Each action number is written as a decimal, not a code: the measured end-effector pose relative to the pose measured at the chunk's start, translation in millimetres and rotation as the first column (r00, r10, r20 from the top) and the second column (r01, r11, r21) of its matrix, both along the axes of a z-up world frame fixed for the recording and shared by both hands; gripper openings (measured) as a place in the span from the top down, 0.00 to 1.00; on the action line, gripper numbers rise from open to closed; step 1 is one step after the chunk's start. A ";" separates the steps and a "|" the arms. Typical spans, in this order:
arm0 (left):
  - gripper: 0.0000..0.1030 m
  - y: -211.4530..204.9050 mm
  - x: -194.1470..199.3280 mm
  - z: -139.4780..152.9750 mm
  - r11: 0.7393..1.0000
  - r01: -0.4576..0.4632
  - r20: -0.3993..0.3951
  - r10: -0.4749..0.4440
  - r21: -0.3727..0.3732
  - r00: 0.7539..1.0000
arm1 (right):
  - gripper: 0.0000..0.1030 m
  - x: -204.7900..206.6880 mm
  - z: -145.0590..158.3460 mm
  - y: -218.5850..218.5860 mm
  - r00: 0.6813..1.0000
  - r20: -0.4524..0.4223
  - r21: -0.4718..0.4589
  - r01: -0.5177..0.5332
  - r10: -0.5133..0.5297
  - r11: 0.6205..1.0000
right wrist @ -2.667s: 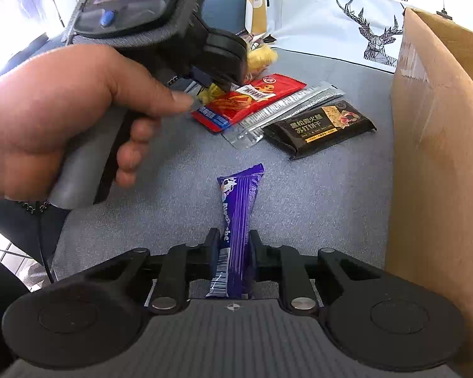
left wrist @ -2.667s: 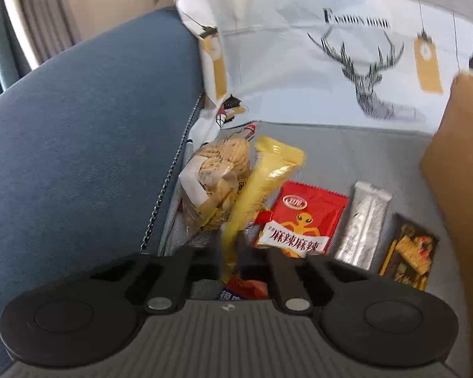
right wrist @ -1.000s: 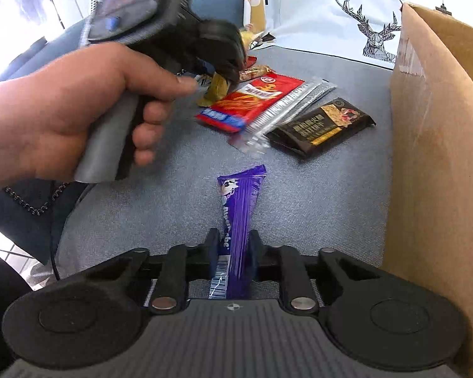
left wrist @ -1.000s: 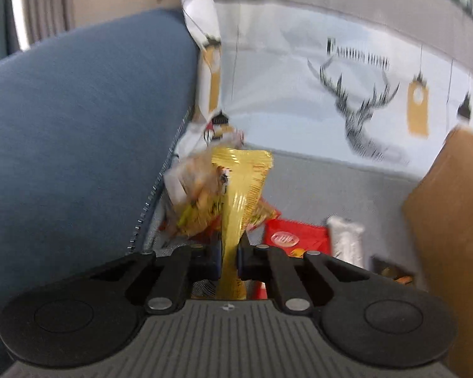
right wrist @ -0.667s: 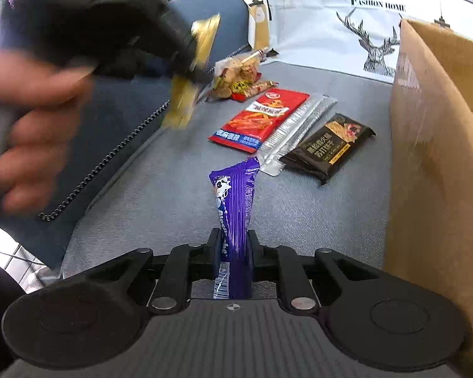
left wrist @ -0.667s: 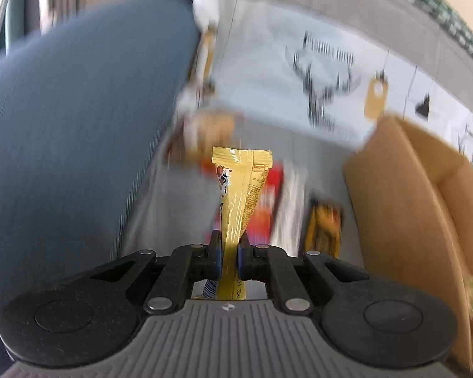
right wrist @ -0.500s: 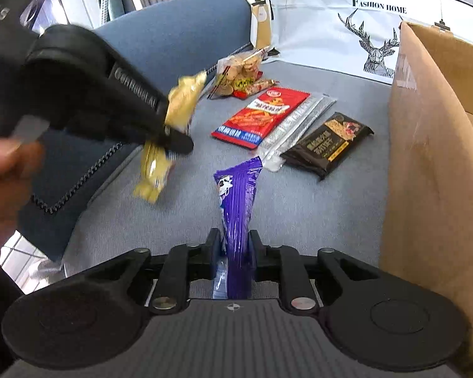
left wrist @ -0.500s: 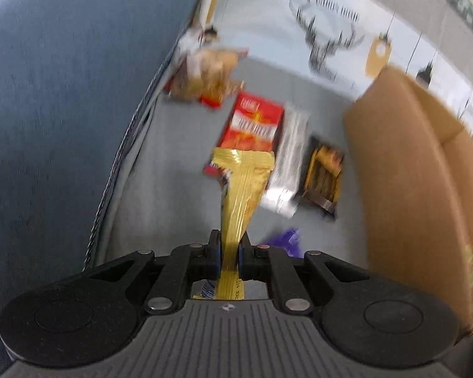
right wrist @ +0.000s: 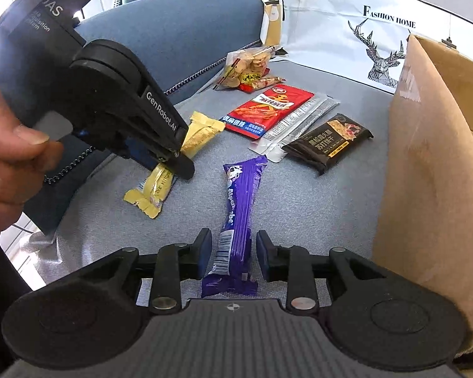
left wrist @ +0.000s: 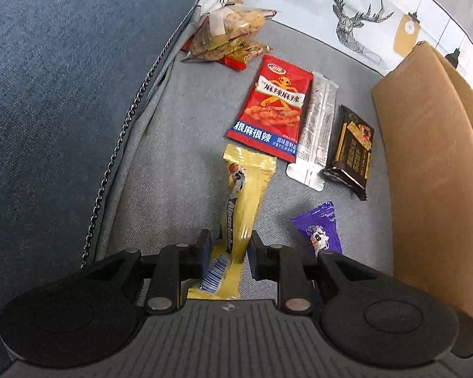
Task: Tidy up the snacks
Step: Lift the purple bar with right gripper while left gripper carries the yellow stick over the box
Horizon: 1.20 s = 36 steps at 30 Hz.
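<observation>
Jaws just opening on both: left gripper (left wrist: 226, 256) releasing yellow candy stick (left wrist: 239, 208), right gripper (right wrist: 234, 252) freeing purple candy stick (right wrist: 241, 208). Light, crinkly, probably slippery; best pinched mid-length.

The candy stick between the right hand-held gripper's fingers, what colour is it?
Purple candy stick, clearest in the right wrist view.

"FASHION HOME" stands above a deer drawing on the white cushion (right wrist: 362, 31), upper right. "GenRobot.AI" runs along the black gripper arm (right wrist: 135, 116) at left. "Alpenliebe" is partly readable on the purple candy stick (right wrist: 241, 208), centre.
</observation>
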State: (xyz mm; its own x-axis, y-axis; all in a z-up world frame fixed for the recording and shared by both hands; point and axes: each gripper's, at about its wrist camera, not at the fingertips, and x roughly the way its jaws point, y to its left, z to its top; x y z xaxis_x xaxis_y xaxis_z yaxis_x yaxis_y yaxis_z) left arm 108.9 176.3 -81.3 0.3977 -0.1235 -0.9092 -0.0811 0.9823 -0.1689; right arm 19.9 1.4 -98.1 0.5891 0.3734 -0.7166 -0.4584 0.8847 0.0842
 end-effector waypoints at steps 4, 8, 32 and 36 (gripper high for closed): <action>0.74 -3.8 -0.8 -1.3 0.999 0.027 -0.001 -0.027 0.023 1.000 | 0.70 1.5 -2.2 0.8 1.000 -0.001 -0.002 0.004 -0.004 1.000; 0.90 -9.1 -0.7 -1.4 0.998 0.042 0.003 -0.042 0.053 0.999 | 0.76 0.9 -3.1 0.7 1.000 0.005 -0.005 -0.001 0.001 1.000; 0.90 -35.4 -35.3 100.3 0.998 -0.041 0.457 0.063 -0.058 0.887 | 0.76 -24.5 87.4 -53.4 0.933 0.329 0.235 0.069 -0.146 0.970; 0.90 -61.0 -35.4 117.0 0.995 0.002 0.512 0.047 -0.095 0.858 | 0.76 -26.2 106.0 -89.0 0.910 0.355 0.272 0.116 -0.212 0.955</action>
State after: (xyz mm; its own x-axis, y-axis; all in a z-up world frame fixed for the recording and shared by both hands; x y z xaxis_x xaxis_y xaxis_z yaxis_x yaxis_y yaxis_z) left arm 73.5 115.2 35.7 0.8080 -0.1790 -0.5613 0.0188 0.9601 -0.2791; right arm -6.3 -87.7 7.9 0.8642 0.3800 -0.3299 -0.3481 0.9248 0.1535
